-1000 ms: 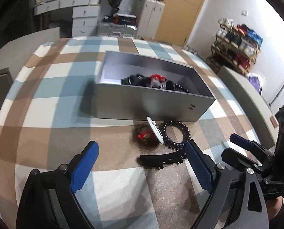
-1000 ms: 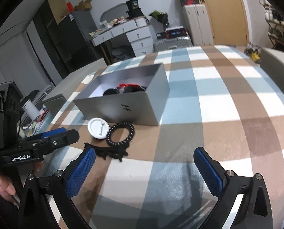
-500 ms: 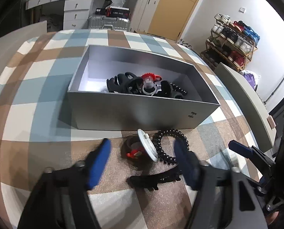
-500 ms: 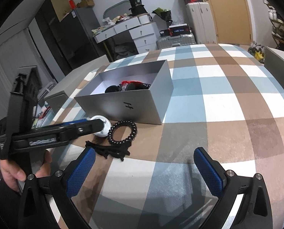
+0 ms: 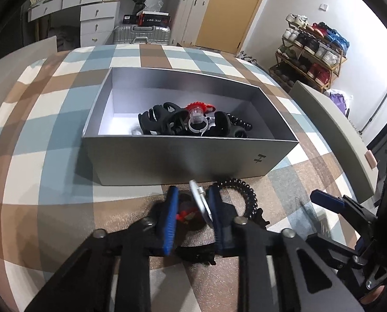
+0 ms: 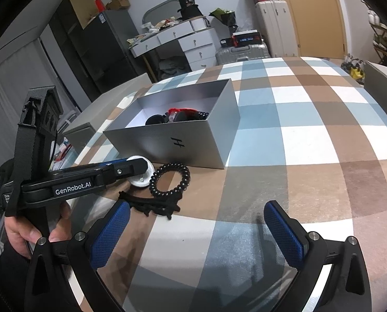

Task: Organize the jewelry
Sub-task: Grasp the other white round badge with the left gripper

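The left hand-held gripper (image 5: pixel 192 217), jaws just closing, clamps a white-disc trinket (image 5: pixel 200 202) at the grey box's (image 5: pixel 167 161) six o'clock; light and rigid, best pinched across its disc. The right hand-held gripper (image 6: pixel 194 230) stands released.

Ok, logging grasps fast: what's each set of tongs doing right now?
Left tongs: just been closing around the white disc piece; firm pad contact cannot be told.
Right tongs: open, empty, over the checked tablecloth.
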